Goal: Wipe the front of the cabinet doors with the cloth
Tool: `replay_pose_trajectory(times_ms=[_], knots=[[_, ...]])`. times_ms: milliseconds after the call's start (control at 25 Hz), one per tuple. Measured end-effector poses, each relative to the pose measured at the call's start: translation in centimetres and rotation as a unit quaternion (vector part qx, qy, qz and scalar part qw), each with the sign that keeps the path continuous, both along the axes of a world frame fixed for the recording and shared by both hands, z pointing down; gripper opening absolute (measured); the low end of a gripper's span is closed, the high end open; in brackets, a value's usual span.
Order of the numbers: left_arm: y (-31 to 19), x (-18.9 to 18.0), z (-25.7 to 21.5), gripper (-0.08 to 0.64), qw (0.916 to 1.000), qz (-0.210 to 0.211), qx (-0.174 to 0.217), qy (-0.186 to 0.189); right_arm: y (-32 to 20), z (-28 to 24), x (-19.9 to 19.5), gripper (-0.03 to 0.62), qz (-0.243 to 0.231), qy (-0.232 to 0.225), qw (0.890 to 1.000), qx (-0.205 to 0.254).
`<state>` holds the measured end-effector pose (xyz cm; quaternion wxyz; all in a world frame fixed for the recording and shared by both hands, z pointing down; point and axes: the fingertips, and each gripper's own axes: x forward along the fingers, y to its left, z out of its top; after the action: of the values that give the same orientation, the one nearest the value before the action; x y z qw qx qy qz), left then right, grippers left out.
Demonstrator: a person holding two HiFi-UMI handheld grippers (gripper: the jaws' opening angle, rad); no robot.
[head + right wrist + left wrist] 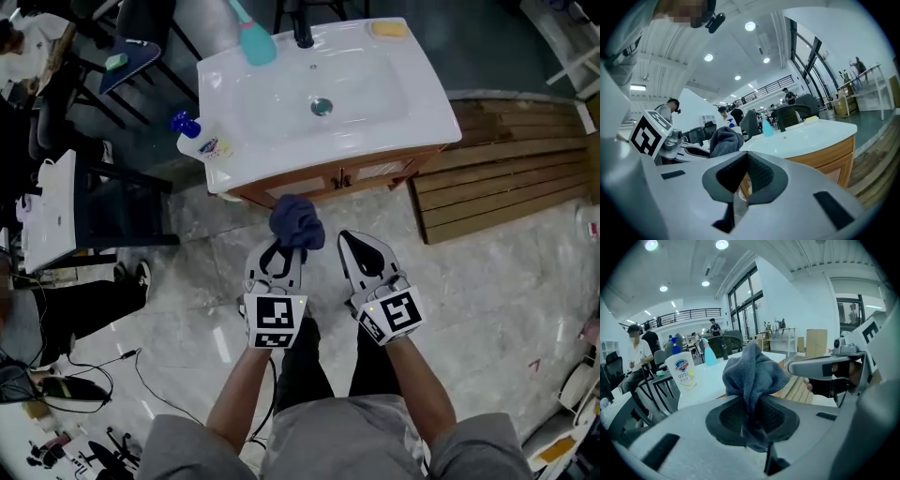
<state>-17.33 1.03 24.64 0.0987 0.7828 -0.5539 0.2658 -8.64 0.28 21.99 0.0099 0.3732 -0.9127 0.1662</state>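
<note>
A dark blue cloth (297, 221) is bunched up and pinched in my left gripper (289, 246), which is shut on it. It hangs just in front of the wooden cabinet doors (342, 178) under the white sink top (281, 122), not touching them. In the left gripper view the cloth (752, 373) sticks up out of the closed jaws of my left gripper (751, 420). My right gripper (356, 242) is beside it on the right, shut and empty. In the right gripper view, past my right gripper (743, 180), I see the cloth (723, 140) and the cabinet front (825, 157).
On the sink top stand a soap bottle with a blue pump (200, 141), a teal spray bottle (253, 39), a yellow sponge (388, 29) and a black faucet (303, 33). A wooden pallet (506, 178) lies right of the cabinet. Chairs and cables are at the left.
</note>
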Motion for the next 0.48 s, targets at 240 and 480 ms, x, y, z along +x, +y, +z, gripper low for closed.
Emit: replay_pose_trajectory(times_ms=[240,480], knots=[[0.6,0.3,-5.5,0.061,0.9993,-0.008,0.025,0.026,0.5,-4.4,0.1,0.011,-0.007,0.014,1.0,0.014],[0.5,0.9,-11.9,0.061,0.9965,-0.009,0.067,0.05,0.6,-9.4,-0.2,0.011,-0.01,0.013,0.999,0.034]])
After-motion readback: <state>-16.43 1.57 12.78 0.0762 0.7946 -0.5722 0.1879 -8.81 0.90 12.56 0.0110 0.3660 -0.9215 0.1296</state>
